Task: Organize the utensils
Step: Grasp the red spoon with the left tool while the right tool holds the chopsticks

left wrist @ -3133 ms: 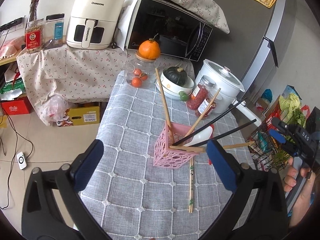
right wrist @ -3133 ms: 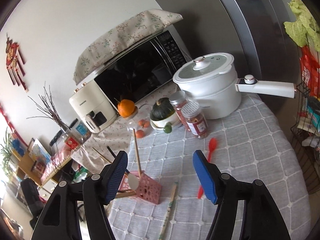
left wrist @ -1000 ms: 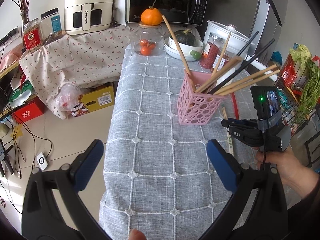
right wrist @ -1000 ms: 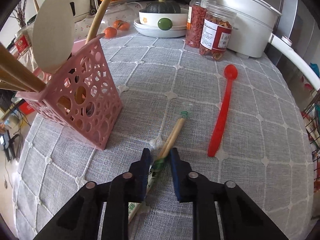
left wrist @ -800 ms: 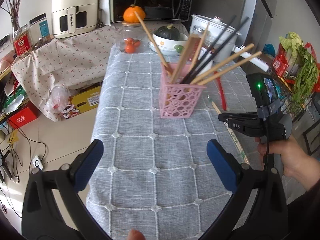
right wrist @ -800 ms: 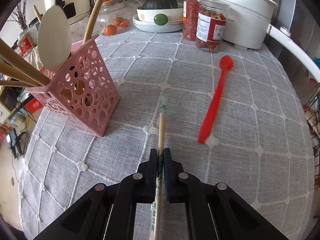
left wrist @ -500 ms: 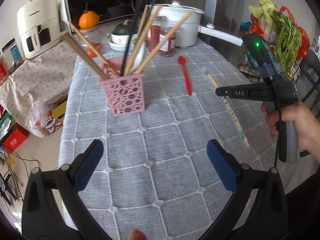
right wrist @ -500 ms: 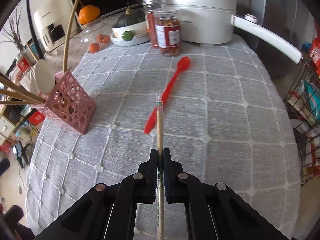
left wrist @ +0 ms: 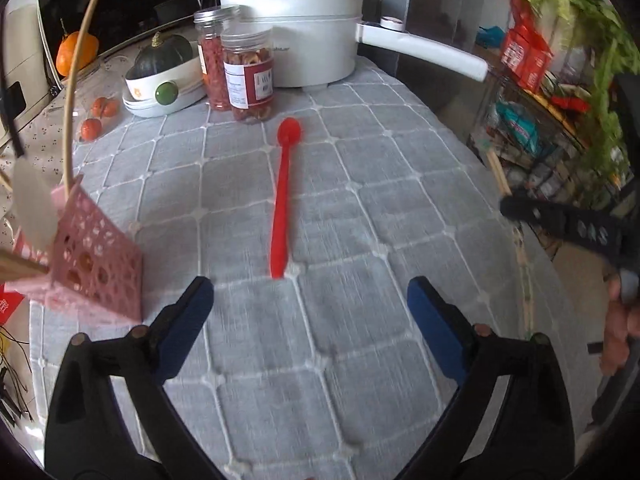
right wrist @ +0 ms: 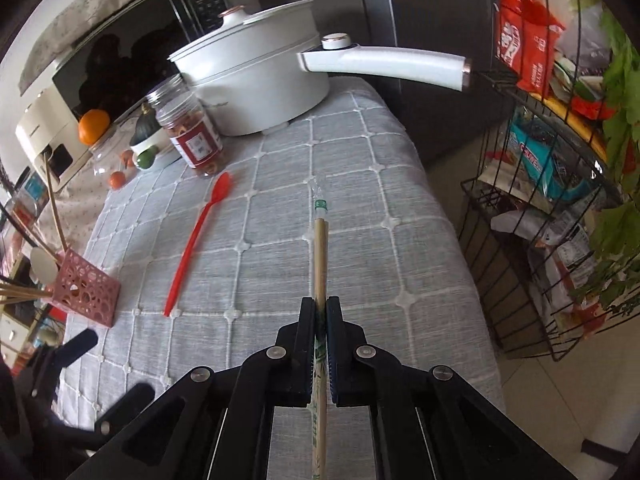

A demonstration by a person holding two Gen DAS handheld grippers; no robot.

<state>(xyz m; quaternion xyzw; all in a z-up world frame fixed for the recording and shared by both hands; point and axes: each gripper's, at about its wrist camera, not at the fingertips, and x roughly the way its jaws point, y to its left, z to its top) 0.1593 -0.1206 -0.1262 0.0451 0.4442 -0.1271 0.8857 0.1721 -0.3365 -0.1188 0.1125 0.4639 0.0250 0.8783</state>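
Two fingers of my right gripper are pressed together on a pair of chopsticks, pinching the wooden sticks partway along so that their wrapped, green-banded tip points forward over the grey checked tablecloth and the printed end runs back under my jaws. In the left wrist view the same gripper shows at the right edge, held in a hand, with the chopsticks slanting through it above the table's edge. My left gripper has its blue-padded fingers spread wide and holds nothing; it hangs low over the cloth. Just ahead of it, between the two pads, lies a red spoon, flat on the cloth, bowl end away from me and handle end towards my fingers; from the right wrist it lies to the left of the chopsticks and apart from them. To the left of the spoon sits a pink perforated holder, tilted in the fisheye, with wooden chopsticks and a pale spoon sticking out of it. Farther back, two clear jars with silver lids stand near the spoon's bowl end, beside a white bowl holding a dark green squash. Behind the jars stands a white lidded pot with a long handle reaching right. Beyond the table's right edge is a black wire rack packed with packets and leafy greens.
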